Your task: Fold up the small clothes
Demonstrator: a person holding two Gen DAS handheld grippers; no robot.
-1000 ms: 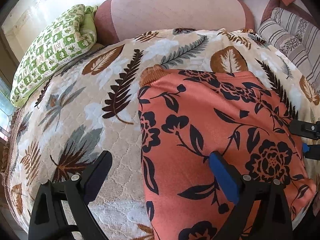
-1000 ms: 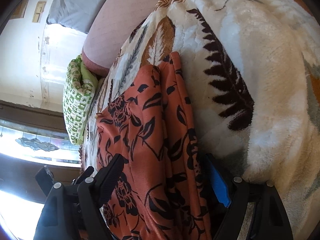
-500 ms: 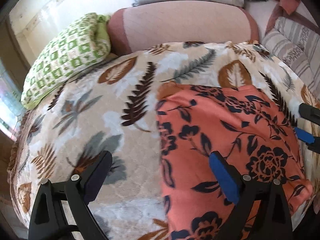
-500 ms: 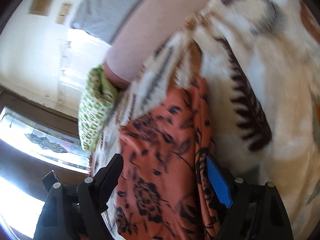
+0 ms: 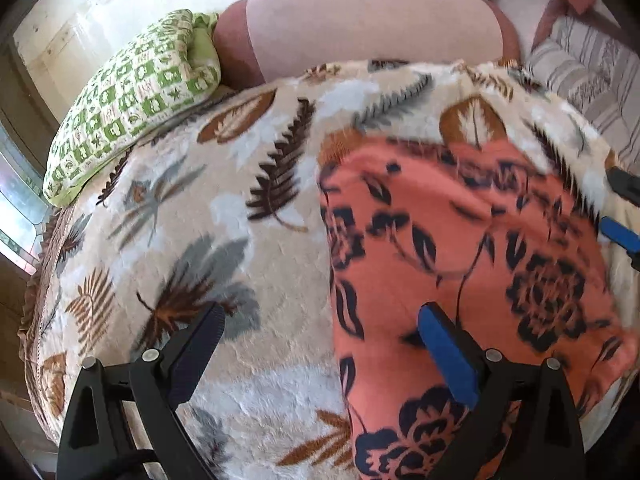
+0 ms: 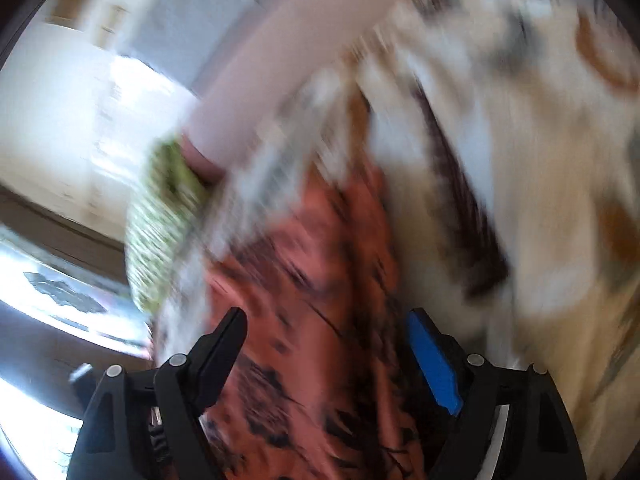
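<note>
Through the left wrist camera, I am seeing my left tool (image 5: 318,336) standing wide open, with nothing gripped. Its black finger is hanging over the leaf-print blanket (image 5: 192,216) on the bed, and its blue-padded finger (image 5: 448,356) is hanging over the orange floral garment (image 5: 460,248); I cannot tell whether that pad is touching the cloth. The garment is lying flat on the right half of the blanket, with its near end running toward the camera. At the right edge of this view, the two fingertips of my right tool (image 5: 620,212) are showing beside the garment's right side, spread apart. A green checked pillow (image 5: 132,96) is resting at the far left of the bed, next to a pink bolster (image 5: 372,36) along the far side, and a striped cushion (image 5: 592,68) is sitting at the far right.

Through the right wrist camera, everything is smearing with blur. I am seeing my right tool (image 6: 326,336) gaping wide, and the orange garment (image 6: 312,264) is lying between its fingers in the picture, with neither pad pressing on it. The blanket (image 6: 540,184) is filling the right side, and the green pillow (image 6: 160,224) is showing on the left.
</note>
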